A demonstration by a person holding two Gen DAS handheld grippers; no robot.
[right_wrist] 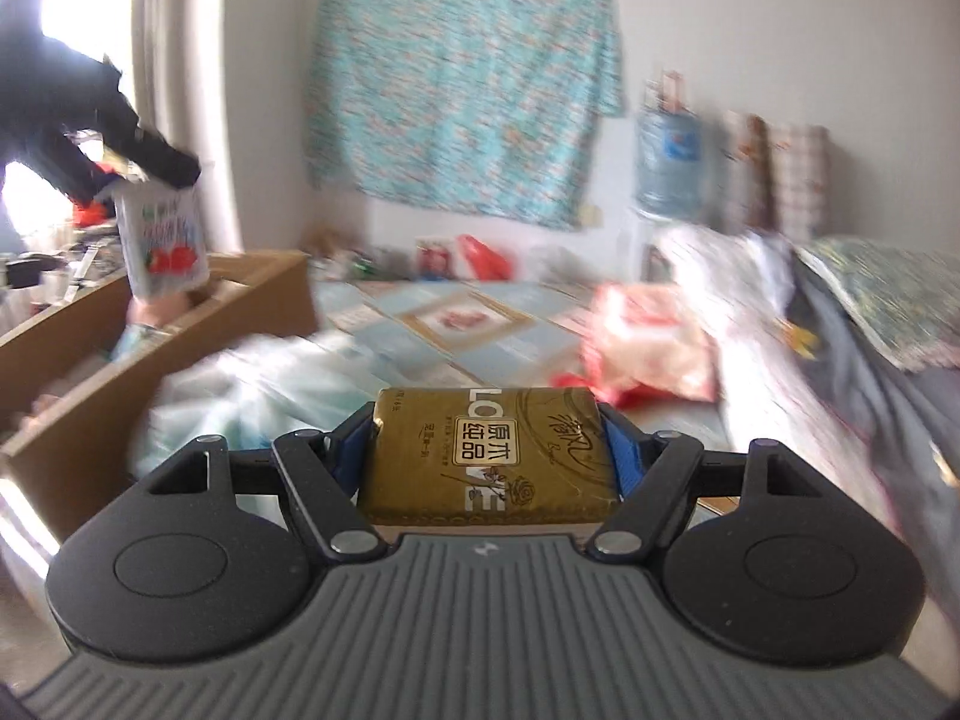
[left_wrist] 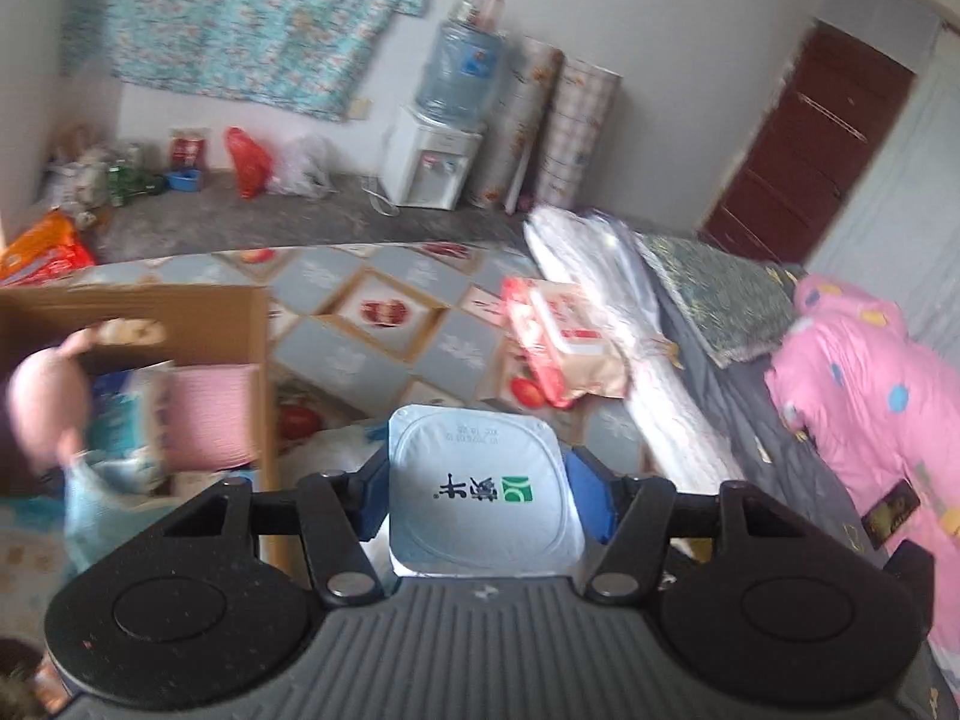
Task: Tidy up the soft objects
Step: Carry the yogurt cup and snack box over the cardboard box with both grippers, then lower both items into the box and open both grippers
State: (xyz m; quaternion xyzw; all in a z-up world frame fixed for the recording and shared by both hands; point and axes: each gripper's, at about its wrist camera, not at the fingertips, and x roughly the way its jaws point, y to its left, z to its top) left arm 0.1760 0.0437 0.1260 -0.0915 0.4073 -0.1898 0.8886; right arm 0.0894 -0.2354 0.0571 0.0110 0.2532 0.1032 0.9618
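Observation:
My left gripper [left_wrist: 483, 468] is shut on a white yogurt cup [left_wrist: 480, 498], its foil lid with a green logo facing the camera and a blue pad against each side. In the right wrist view the same gripper [right_wrist: 150, 180] holds the cup [right_wrist: 162, 240], strawberry print showing, above the open cardboard box [right_wrist: 264, 282]. My right gripper [right_wrist: 486, 420] is shut on a golden-brown tissue pack [right_wrist: 486, 456] printed "LOVE". The box [left_wrist: 180, 312] holds a pink pack [left_wrist: 207, 414] and blue-white packs. A red-and-white soft package [left_wrist: 558, 342] lies on the patterned bedspread.
A pale plastic bag [right_wrist: 252, 384] is crumpled beside the box. Folded white bedding [left_wrist: 600, 276], a green pillow [left_wrist: 720, 294] and a pink quilt [left_wrist: 870, 396] lie to the right. A water dispenser [left_wrist: 432, 162] and bags stand by the far wall. A blurred pink round thing [left_wrist: 48, 396] is at the left edge.

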